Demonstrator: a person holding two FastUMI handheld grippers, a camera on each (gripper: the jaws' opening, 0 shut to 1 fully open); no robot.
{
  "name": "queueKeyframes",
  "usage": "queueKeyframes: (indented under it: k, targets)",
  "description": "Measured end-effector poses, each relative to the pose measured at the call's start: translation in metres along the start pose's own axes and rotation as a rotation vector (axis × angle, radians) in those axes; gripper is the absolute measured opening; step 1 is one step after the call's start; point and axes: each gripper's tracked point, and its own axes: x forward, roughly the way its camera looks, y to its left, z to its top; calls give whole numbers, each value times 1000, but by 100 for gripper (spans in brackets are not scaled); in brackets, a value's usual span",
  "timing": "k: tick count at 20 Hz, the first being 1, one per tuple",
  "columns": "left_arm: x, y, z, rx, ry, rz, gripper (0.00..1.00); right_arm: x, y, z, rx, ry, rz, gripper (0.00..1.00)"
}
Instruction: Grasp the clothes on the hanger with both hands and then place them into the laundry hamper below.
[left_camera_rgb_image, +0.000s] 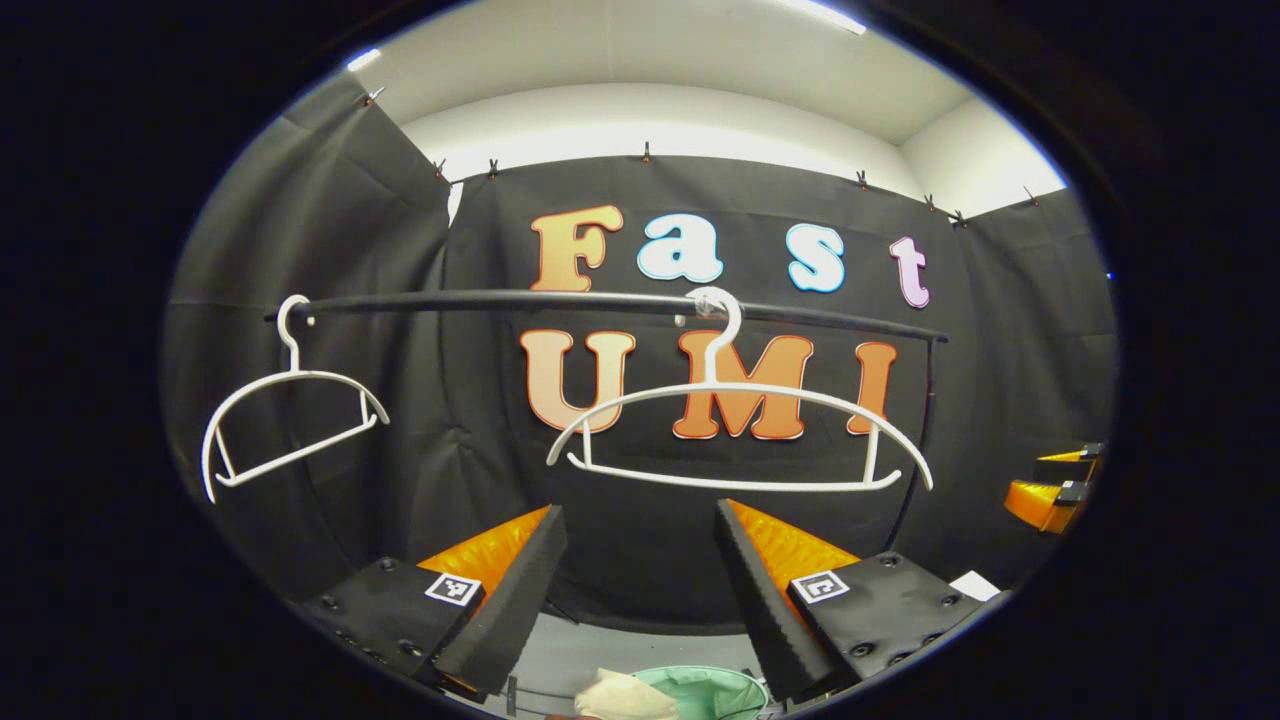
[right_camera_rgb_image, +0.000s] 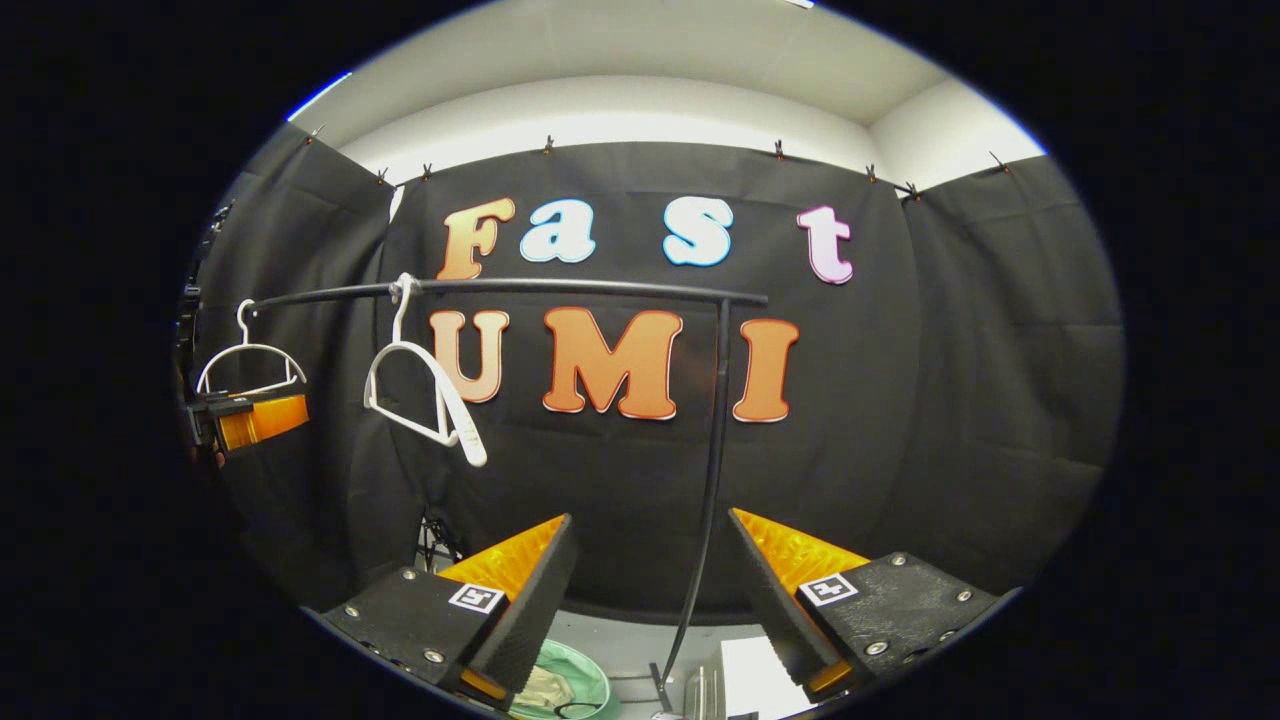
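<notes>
Spanning the booth in front of the black cloth, we see a dark rail (left_camera_rgb_image: 600, 300) carried at one end by a thin upright post (right_camera_rgb_image: 716, 440). From it hang two bare white hangers: in the left gripper view, one hanger (left_camera_rgb_image: 740, 440) faces us broadside near the middle of the rail, and a second hanger (left_camera_rgb_image: 285, 420) hangs tilted at the rail's far left end. Below, at the bottom edge of that view, we find the pale green hamper (left_camera_rgb_image: 715, 690) with the clothes (left_camera_rgb_image: 620, 697), a cream bundle, lying at its rim. We show the left gripper (left_camera_rgb_image: 640, 560) with its fingers spread wide and nothing between them. In the right gripper view, the right gripper (right_camera_rgb_image: 650, 570) likewise stands wide apart and holds nothing, the post passing between its fingers farther off.
</notes>
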Motion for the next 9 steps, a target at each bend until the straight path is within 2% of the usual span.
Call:
queueKeyframes:
  k: [5,6,8,9]
  targets:
    - [-2,10,22,-10,-66,40,94,-9,-1,16,-3,-53,4,92]
    - [-2,13,26,-8,-79,50,94,-10,-3,17,-5,-58,3,95]
    - [-2,15,31,-7,-102,65,94,-13,-2,21,-5,-69,7,92]
    - [-2,17,34,-7,-111,71,94,-14,-2,23,-4,-72,10,100]
